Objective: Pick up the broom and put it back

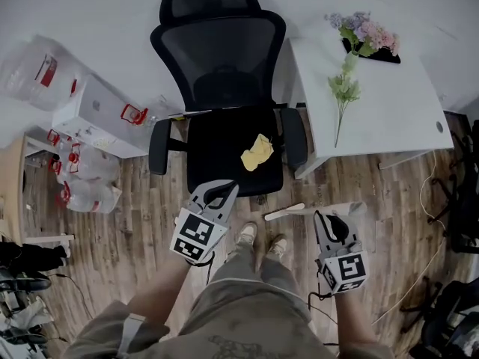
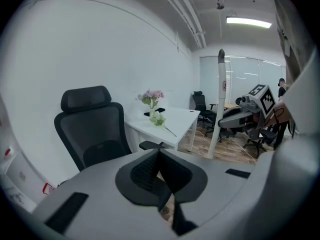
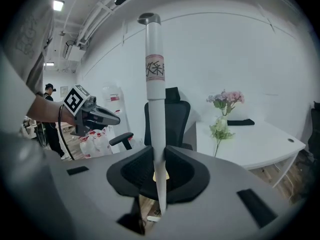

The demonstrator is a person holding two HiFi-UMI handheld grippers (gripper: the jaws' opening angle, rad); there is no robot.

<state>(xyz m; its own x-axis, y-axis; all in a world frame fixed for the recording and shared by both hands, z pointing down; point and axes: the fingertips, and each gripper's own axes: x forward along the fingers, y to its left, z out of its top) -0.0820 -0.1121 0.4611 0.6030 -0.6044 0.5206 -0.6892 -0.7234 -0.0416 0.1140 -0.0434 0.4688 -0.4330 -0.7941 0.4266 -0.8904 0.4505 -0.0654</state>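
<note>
- The right gripper [image 3: 159, 176] is closed on the broom [image 3: 155, 109]. Its two jaws press the white handle from both sides, only as far apart as the handle is thick.
- In the right gripper view the handle stands almost upright. The grey cap is high above the jaws and the lower part goes down below them, out of my sight.
- I do not see the brush end in any view, so I cannot say whether it touches the floor.
- The left gripper [image 2: 161, 158] has its jaws together and nothing between them.
- From the left gripper the broom is on the right side, well apart. Its long axis runs up and down, across the direction in which this gripper points.
- The right hand is therefore the nearer one, because it already has the broom. The left hand is free.
- I judge that the picking up is done and the putting back is not yet done.
- No frame shows me the place where the broom belongs.
- The office chair [image 1: 221, 88] and the white desk [image 1: 389, 118] are just in front of me.
- For the coming move I would mind the long upper part of the handle. It can swing into the desk or the chair if the right wrist tilts.
</note>
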